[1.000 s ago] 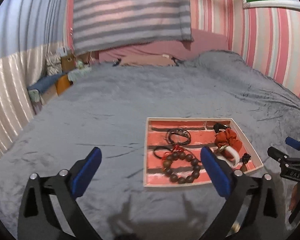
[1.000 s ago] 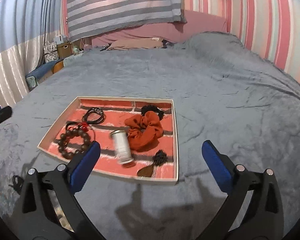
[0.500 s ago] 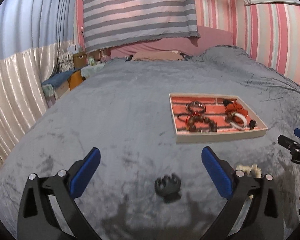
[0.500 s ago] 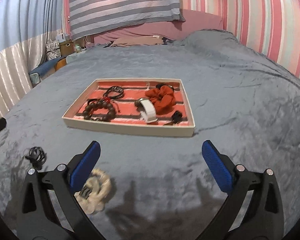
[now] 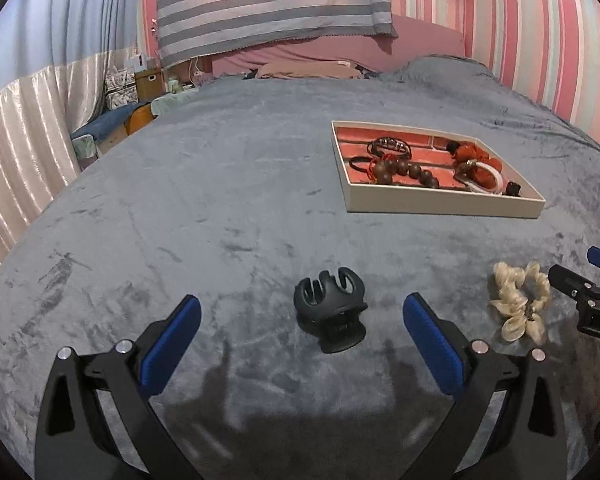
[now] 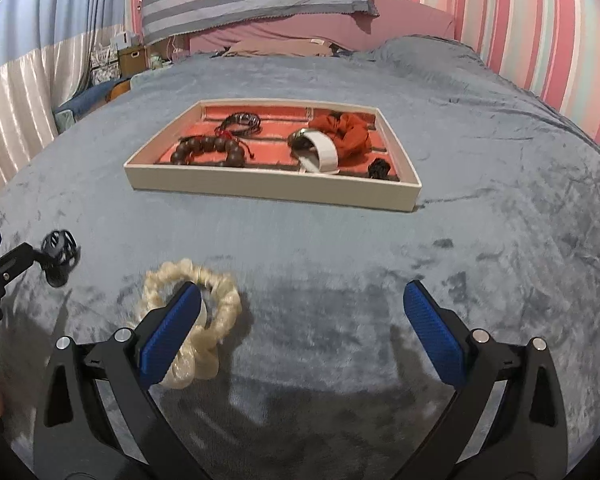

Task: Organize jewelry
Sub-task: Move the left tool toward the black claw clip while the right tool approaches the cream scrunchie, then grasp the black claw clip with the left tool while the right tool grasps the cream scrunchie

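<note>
Grey plush blanket (image 5: 204, 208) covers the bed, creased and scuffed all over; pink striped wall (image 5: 540, 40) at 1 to 2 o'clock, striped grey-pink cloth (image 5: 272, 0) hanging at 12, pale curtain (image 5: 16, 140) at 9 to 10, cluttered boxes (image 5: 146, 80) at 11 past the bed's far-left edge. Cream tray (image 6: 260, 188) with red liner sits mid-bed, at 1 o'clock in left wrist view, 12 in right wrist view, holding brown bead bracelet (image 6: 208, 150), dark cord bracelet (image 6: 242, 120), white-strap watch (image 6: 318, 150), orange scrunchie (image 6: 346, 130), small black piece (image 6: 380, 168) in near-right corner. Outside tray, on blanket: black claw clip (image 5: 332, 312) lies between the left gripper (image 5: 300, 336) fingers, not touching either; those fingers spread wide, holding nothing. Cream scrunchie (image 6: 196, 304) at 3 o'clock of the clip, well apart from tray. Right gripper (image 6: 300, 332) fingers also spread wide, empty; its left finger (image 6: 170, 336) overlaps the cream scrunchie in view, contact cannot tell. Right gripper shows at left view's 3 o'clock edge, just beside the scrunchie. Open blanket all around the tray, widest at 9 o'clock side; bed falls away at 9 to 10 and 3. Blanket between tray's near wall and both grippers is bare.
</note>
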`<state>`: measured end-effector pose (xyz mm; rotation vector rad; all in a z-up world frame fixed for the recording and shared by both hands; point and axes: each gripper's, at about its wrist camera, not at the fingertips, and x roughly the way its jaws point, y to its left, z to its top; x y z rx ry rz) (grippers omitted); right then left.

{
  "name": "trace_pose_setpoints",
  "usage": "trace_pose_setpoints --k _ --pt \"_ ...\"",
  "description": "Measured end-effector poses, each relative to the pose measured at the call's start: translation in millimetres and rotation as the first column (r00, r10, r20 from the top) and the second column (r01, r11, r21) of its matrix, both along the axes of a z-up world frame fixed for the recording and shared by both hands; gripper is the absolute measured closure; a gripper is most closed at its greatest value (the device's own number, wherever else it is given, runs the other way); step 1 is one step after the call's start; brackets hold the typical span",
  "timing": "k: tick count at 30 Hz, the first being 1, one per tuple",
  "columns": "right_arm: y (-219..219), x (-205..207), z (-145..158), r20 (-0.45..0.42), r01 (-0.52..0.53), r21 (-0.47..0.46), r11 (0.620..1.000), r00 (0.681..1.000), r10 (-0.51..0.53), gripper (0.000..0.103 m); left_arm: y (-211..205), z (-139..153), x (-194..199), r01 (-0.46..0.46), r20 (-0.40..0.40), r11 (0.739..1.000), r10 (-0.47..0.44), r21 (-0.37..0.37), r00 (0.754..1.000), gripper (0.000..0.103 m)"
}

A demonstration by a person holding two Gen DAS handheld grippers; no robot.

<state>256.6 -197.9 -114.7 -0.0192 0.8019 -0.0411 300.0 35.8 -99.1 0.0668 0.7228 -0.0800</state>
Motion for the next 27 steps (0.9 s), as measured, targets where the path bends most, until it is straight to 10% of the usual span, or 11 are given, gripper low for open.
trace_pose_setpoints --k 14,27 --pt "15.1 13.0 -28.1 -0.093 -0.061 0.03 0.998 0.994 0.063 0.038 4.0 -18.4 22.2 0.005 -0.052 0.999 -0.007 -0.038 0.999 0.007" --pt "22.6 30.3 -32.8 -0.107 -0.085 0.042 0.995 0.99 0.089 0.085 -2.3 -24.6 32.9 0.072 -0.084 0.996 -0.076 -0.057 0.994 0.057"
